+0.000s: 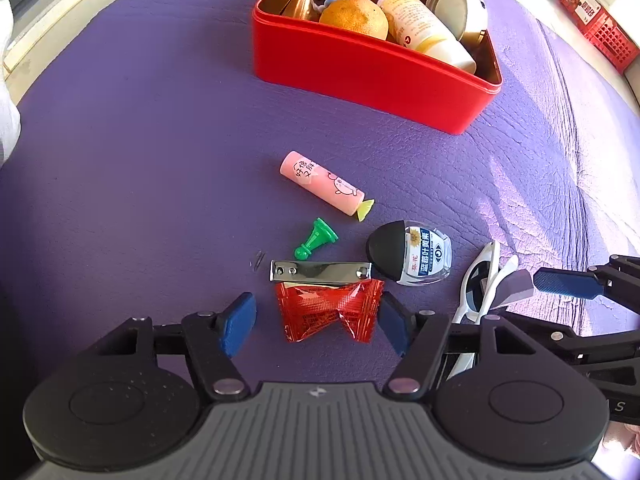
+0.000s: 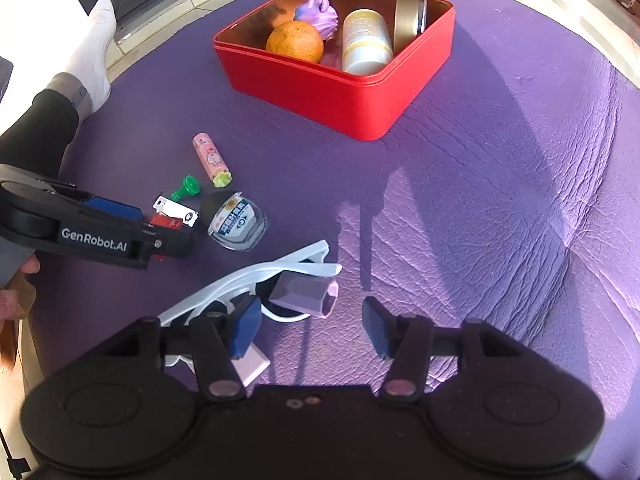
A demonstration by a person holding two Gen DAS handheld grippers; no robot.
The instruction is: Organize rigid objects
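My left gripper points down over a red candy wrapper that lies between its blue pads. The right pad is at the wrapper's edge, the left pad stands apart, so it is open. Just beyond lie a metal nail clipper, a green pawn, a pink tube and a small eye-drop bottle. My right gripper is open above white sunglasses and a pale purple block that rests on them, just ahead of the pads.
A red tin at the far side holds an orange, a purple toy, a white bottle and a gold jar. All rests on a purple leather-like surface. A person's white sock is at the left edge.
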